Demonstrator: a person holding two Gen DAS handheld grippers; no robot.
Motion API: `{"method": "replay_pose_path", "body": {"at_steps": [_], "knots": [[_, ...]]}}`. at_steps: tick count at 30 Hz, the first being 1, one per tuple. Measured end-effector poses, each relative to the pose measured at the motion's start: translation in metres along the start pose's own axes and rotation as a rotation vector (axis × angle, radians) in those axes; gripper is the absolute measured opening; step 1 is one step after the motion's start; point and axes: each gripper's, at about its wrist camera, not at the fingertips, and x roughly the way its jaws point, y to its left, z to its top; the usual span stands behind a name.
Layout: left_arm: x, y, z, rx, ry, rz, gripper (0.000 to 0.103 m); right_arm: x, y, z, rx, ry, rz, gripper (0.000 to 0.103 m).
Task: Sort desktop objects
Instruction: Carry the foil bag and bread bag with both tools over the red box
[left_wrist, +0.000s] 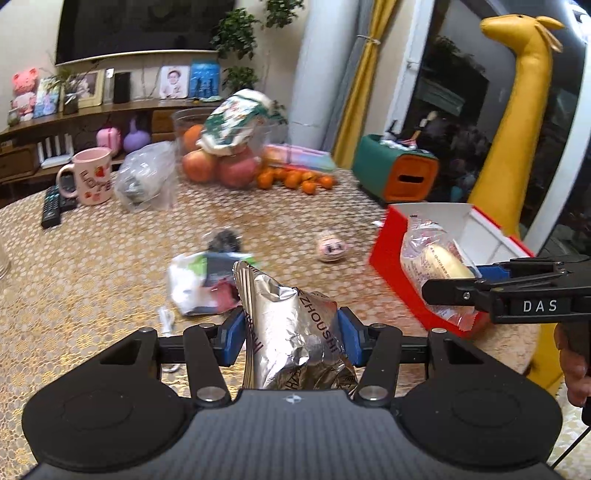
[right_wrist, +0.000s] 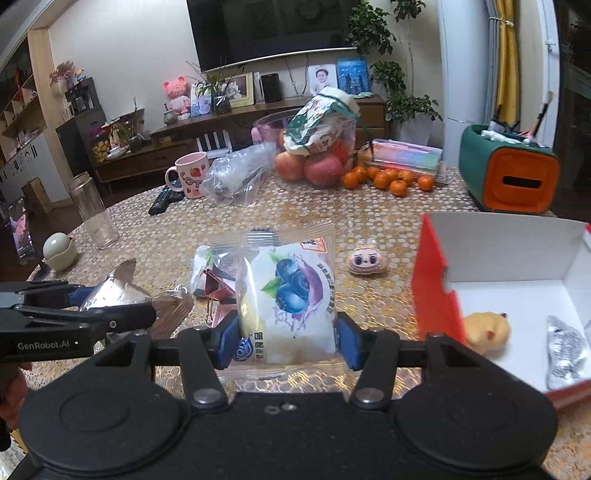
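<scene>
My left claw (left_wrist: 291, 339) is clamped on a crumpled silver foil packet (left_wrist: 291, 328), low in the middle of the left wrist view, lifted clear of the table (left_wrist: 92, 266). My right claw (right_wrist: 286, 341) grips a clear blueberry snack pack (right_wrist: 288, 295), centre of the right wrist view, also off the table. The red box (right_wrist: 432, 280) with its white inside sits at the right edge of both views. It already holds a yellowish toy (right_wrist: 487, 328) and a small silver sachet (right_wrist: 565, 347), so I judge the sorting partly done. Both packets in my claws are not yet in the box. Still left on the table: a loose pile of wrappers and binder clips (right_wrist: 218, 280) at centre, and a small plush face (right_wrist: 367, 260) to the right of it.
</scene>
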Motion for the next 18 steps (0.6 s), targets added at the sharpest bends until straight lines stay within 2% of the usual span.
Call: {"method": "replay_pose_path", "body": {"at_steps": [18], "knots": [[0.008, -0.104, 0.026, 0.122, -0.025, -0.14, 0.052, -0.064, -0.054, -0.02, 0.017, -0.055, -0.132, 0.054]]}}
